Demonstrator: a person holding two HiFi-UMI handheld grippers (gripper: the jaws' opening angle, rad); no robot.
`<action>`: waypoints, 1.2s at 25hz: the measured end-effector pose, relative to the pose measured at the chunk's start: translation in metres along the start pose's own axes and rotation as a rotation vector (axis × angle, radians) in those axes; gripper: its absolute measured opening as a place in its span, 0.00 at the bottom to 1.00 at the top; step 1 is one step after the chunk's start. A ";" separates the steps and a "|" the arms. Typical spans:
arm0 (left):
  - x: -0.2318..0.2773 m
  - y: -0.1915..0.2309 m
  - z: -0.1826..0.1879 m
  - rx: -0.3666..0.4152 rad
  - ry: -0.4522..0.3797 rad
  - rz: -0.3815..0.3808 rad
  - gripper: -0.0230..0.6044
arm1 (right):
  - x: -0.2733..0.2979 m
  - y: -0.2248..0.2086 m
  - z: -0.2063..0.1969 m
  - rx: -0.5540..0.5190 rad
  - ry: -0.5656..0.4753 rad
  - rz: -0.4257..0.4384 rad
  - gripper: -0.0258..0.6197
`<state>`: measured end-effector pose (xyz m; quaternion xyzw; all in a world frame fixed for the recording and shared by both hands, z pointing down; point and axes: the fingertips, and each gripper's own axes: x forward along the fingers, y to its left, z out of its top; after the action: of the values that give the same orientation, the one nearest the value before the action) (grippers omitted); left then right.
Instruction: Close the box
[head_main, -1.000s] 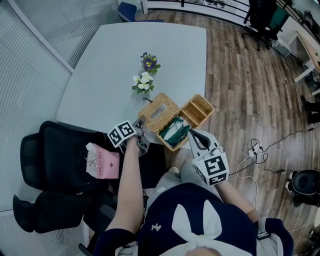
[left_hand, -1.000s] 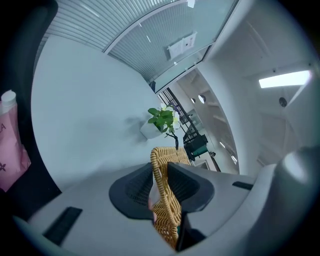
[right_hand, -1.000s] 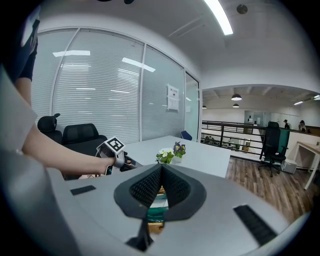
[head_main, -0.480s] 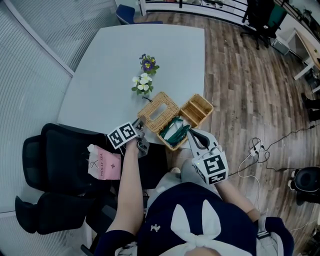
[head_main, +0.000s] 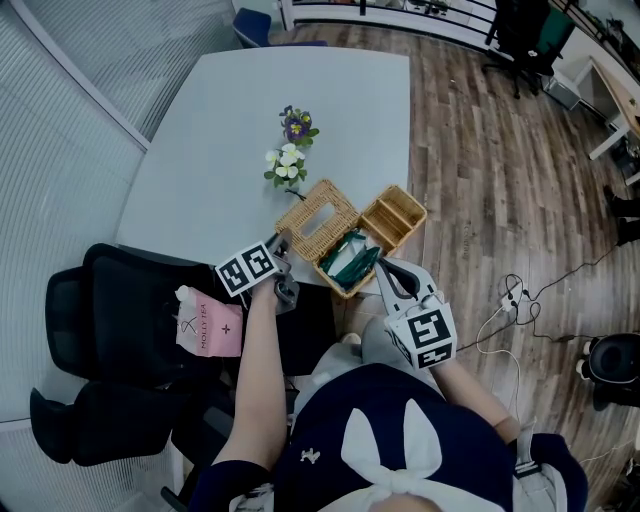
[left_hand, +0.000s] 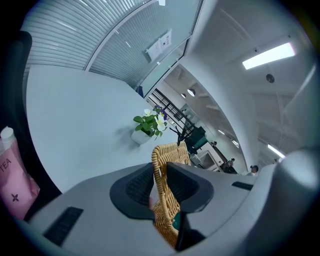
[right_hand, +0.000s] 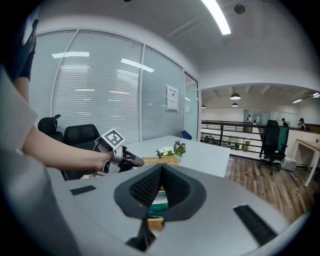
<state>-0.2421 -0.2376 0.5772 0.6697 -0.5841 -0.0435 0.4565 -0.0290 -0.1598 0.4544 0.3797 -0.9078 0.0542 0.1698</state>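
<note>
Wicker box at the table's near edge, centre of the head view, green contents showing. Lid open, lying to the upper left of the box. Left gripper clamped on the lid's lower-left rim; jaws have just been closing, wicker between the pads. Right gripper at the box's lower edge, jaws together, nothing between them. Flowers above the lid, apart.

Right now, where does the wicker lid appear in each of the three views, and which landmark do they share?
Head view: wicker lid near the picture's centre.
Left gripper view: wicker lid at lower centre, edge-on, clamped between the jaws.
Right gripper view: wicker lid as a thin strip at centre, above the jaws.
Shared landmark: potted flowers beyond the lid.
</note>
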 end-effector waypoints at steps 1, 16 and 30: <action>-0.001 -0.001 0.000 0.008 -0.002 0.002 0.19 | -0.001 0.000 -0.001 0.000 0.001 0.000 0.05; -0.016 -0.022 0.000 0.135 -0.044 0.016 0.18 | -0.012 0.003 -0.005 0.006 -0.007 -0.004 0.05; -0.024 -0.033 -0.002 0.203 -0.054 0.034 0.17 | -0.019 0.004 -0.010 0.014 -0.005 -0.010 0.05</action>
<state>-0.2234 -0.2201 0.5450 0.7012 -0.6089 0.0057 0.3710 -0.0174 -0.1420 0.4573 0.3855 -0.9059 0.0585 0.1651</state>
